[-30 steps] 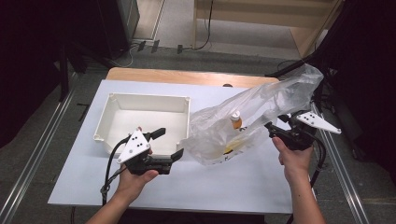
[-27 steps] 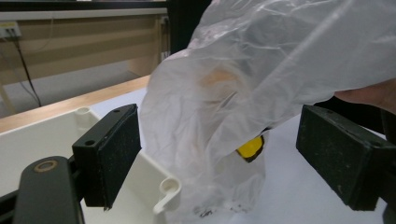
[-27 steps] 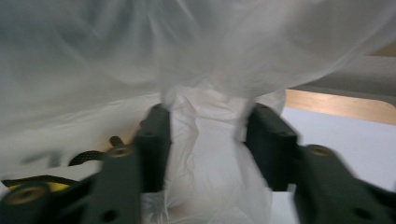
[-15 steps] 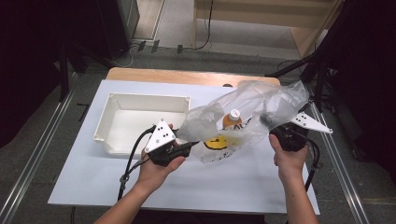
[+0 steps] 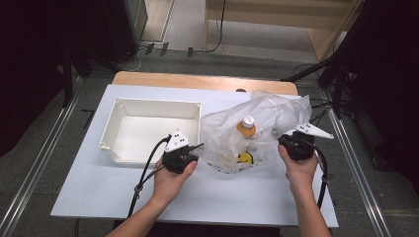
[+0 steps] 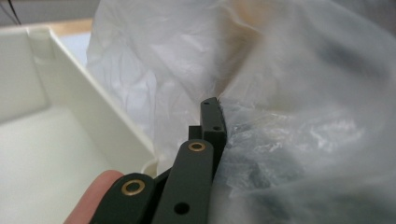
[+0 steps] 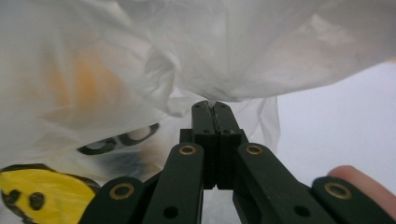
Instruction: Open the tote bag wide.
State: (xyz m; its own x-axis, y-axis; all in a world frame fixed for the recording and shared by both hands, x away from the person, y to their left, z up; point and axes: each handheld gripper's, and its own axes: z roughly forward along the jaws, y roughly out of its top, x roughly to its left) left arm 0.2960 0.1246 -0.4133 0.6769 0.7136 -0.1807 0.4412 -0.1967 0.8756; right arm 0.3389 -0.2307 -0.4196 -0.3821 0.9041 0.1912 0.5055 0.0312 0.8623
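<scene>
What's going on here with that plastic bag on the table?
A person holds a clear plastic bag from both sides, with the left tool and the right tool each pinched shut on its film. The left tool's jaws have just been closing on it. Inside the bag stands an orange bottle with a white cap, with a yellow item near the bottom. A white bin sits just left of the bag.

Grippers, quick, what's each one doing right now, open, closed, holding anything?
Left gripper: closed on the left side of the clear plastic bag.
Right gripper: closed, pinching the bag's film at its right side.
</scene>
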